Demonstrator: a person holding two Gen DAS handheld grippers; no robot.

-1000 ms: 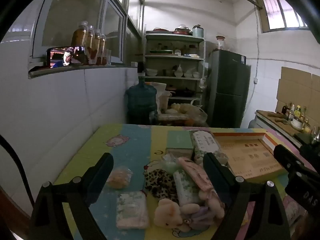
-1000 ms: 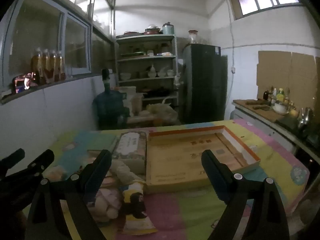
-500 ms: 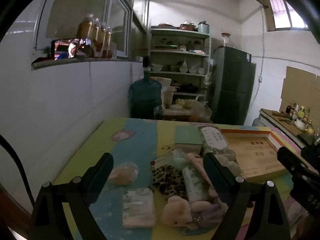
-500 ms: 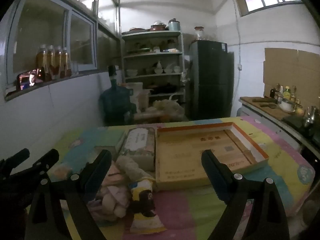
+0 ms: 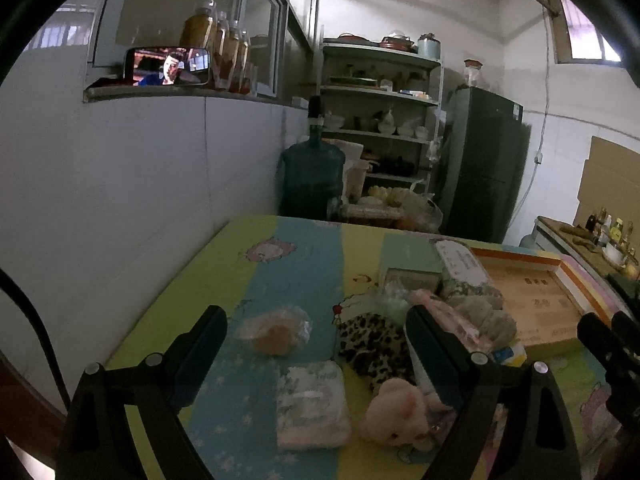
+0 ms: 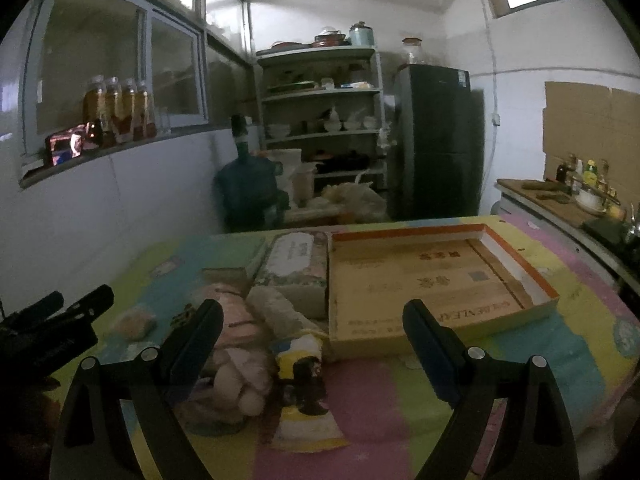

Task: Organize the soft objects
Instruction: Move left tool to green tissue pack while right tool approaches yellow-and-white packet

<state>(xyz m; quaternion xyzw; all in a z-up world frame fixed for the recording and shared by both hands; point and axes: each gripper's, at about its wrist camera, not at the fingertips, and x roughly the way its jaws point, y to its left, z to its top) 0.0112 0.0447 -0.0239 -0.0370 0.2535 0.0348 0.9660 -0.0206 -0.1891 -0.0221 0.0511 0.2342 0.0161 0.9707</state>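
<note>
A heap of soft things lies on the colourful table mat [image 5: 288, 264]. In the left wrist view I see a bagged orange sponge [image 5: 276, 334], a folded pale cloth pack [image 5: 312, 410], a leopard-print piece [image 5: 374, 346], a cream plush bear [image 5: 394, 414] and a tissue pack [image 5: 460, 264]. My left gripper [image 5: 316, 344] is open and empty above them. In the right wrist view my right gripper [image 6: 314, 340] is open and empty over a plush toy [image 6: 236, 384] and a yellow-black packet [image 6: 300, 364]. An open shallow cardboard box [image 6: 436, 280] lies to the right.
A white tiled wall [image 5: 120, 200] runs along the table's left side. A blue water jug [image 5: 312, 180], a shelf rack [image 5: 380, 120] and a dark fridge [image 5: 484, 168] stand behind the table. A counter with bottles [image 6: 576, 192] is at the far right.
Both grippers have drifted a little to the left and back, so the soft heap sits lower and further right in the left view. Both stay open and empty.
</note>
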